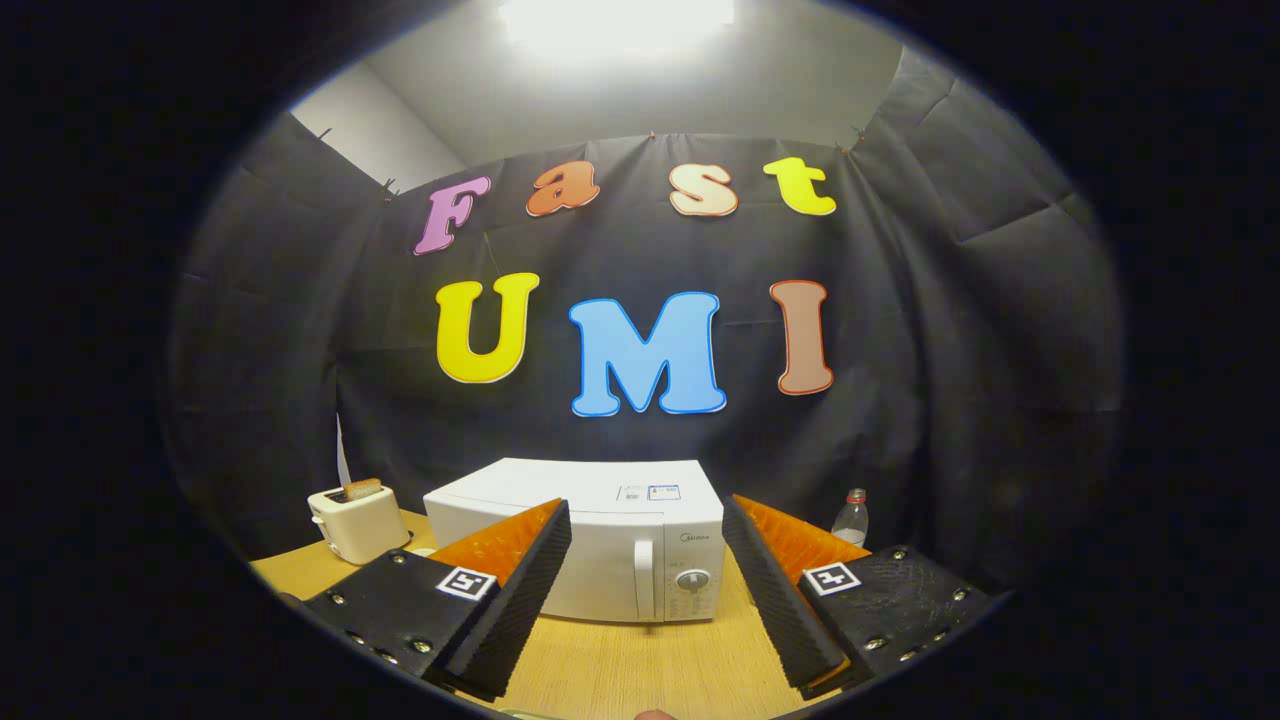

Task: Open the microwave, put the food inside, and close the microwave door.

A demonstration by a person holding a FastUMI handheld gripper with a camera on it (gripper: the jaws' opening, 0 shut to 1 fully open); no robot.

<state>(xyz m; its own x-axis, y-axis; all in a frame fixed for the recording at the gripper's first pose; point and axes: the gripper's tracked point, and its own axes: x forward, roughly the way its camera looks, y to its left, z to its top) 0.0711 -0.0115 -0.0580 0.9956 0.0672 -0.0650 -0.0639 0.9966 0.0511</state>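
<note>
Gripper held above the wooden table, fingers spread wide apart with nothing between them; both fingers hang free, touching no object. White microwave sits on the table beyond the fingertips, roughly centred in the gap between them, well apart from the gripper. Microwave door is closed; vertical door handle lies just left of the control panel, which carries a round dial with a button grid under it. Two small stickers on the microwave's top face, print too small to make out. White toaster stands on the table to the left of the microwave, near it but not touching, with a slice of toast sticking up out of its slot. Clear plastic bottle with a dark cap stands upright to the right of the microwave, beyond the right finger, close to the black cloth backdrop. Overhead light glares bright above the backdrop.
</note>
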